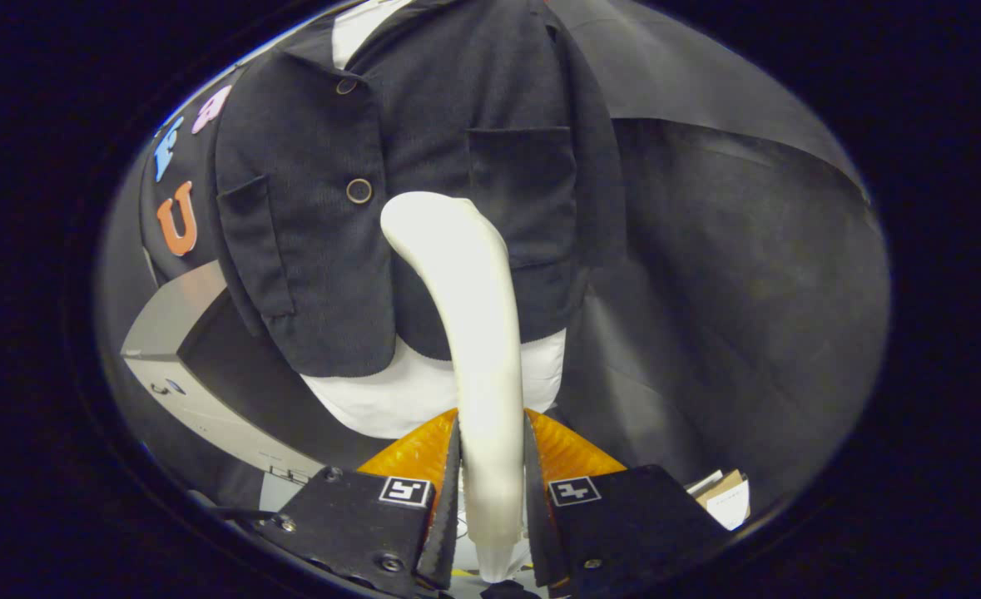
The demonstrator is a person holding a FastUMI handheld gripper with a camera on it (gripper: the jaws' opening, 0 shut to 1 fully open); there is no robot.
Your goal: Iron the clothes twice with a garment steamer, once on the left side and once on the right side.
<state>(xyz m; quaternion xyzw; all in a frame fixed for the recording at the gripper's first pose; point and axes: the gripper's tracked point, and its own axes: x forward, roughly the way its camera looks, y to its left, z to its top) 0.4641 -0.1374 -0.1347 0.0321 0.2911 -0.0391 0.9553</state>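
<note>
A white garment steamer (469, 299) stands up between my fingers, its curved head leaning against the clothes. My gripper (492, 474) is shut on the steamer's handle, both fingers pressing its sides. Ahead hangs a dark corduroy jacket (390, 166) with round buttons and patch pockets, worn over a white shirt (407, 399) that shows below its hem and at the collar. The steamer's head rests near the jacket's middle, just right of the lower button (359, 190) and at the edge of the right-hand pocket (523, 191).
Dark cloth (731, 274) forms the booth wall behind and right of the jacket. A grey box-like unit (199, 366) stands low to the left of the jacket. Some cardboard and paper (723, 495) lie low to the right, beyond my right finger.
</note>
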